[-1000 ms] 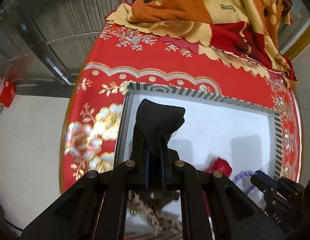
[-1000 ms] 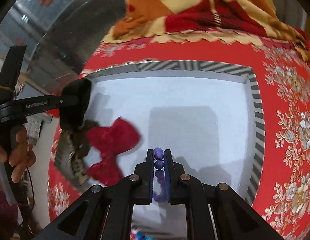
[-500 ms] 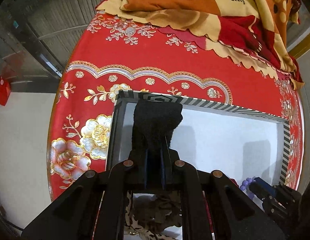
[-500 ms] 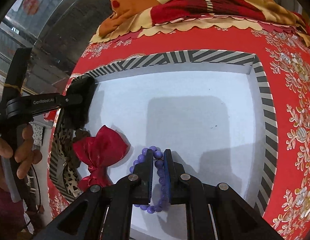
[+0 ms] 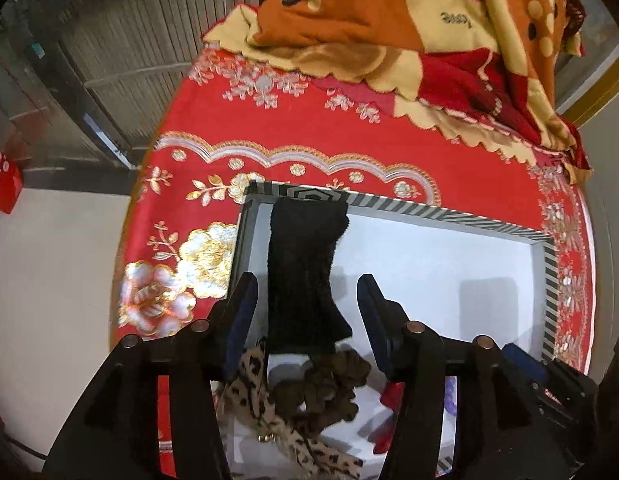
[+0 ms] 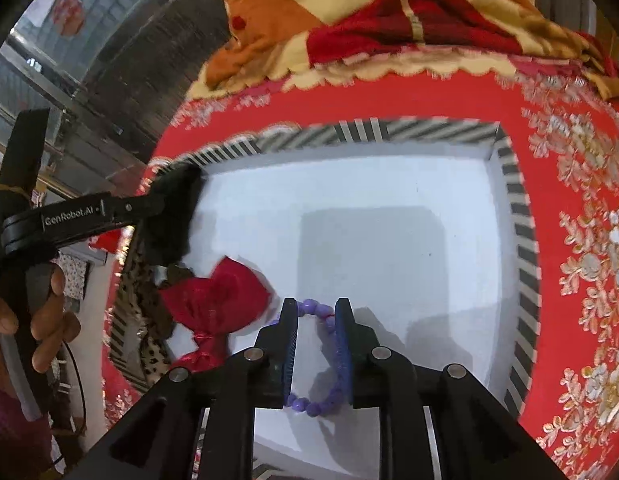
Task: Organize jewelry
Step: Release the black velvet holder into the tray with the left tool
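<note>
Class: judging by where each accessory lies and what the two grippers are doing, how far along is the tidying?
Done: red bow, leopard scrunchie and black band lie in the striped box. In hand: both grippers' jaws are opening, the left gripper around the band, the right gripper around the purple bracelet. Nothing visible remains outside.
</note>
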`<state>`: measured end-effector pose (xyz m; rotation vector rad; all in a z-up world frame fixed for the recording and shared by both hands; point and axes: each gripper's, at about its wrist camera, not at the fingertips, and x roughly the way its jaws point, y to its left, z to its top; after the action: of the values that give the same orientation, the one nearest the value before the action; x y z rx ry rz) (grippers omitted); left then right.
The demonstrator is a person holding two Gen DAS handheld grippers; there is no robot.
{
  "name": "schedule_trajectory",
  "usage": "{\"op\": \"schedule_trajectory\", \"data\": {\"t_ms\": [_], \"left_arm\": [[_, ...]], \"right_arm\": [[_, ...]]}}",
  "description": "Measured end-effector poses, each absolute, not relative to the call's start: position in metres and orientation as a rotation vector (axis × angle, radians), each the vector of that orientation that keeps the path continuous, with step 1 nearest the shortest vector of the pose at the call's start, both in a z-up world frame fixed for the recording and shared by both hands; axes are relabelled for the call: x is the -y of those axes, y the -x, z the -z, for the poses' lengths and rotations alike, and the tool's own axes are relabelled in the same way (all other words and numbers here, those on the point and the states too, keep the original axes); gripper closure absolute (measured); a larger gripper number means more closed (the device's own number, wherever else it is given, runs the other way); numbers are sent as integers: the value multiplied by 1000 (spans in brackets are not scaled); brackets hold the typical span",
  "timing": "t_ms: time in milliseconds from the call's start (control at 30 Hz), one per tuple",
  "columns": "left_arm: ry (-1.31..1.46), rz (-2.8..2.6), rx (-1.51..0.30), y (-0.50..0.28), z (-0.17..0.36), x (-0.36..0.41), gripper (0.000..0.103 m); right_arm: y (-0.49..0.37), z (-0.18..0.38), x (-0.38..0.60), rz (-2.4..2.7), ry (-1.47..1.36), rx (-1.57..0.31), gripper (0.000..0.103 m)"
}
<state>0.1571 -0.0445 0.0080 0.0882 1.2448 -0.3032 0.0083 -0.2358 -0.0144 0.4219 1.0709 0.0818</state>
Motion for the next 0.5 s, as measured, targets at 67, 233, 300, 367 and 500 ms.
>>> {"op": "schedule_trajectory", "data": {"t_ms": [67,233,300,367,500], "left_arm": [[-90,302,-1219,-150,-18,43,52],[-87,300,-1158,-122,-43,36,52],[-90,288,-1135,-108,-51,33,52],[-84,283,-1126,-96,-55,29,52],[-62,265,-1122,-65,-63,19,52]], "right_arm": [[0,1,234,-81,-404,-1023,85],[29,-31,221,-75,-317,-940,80],[40,-36,216,-88,-301,-929,80],[51,-41,213,-109,-303,-909,80],[75,-46,211,-118,-313,-891,80]]}}
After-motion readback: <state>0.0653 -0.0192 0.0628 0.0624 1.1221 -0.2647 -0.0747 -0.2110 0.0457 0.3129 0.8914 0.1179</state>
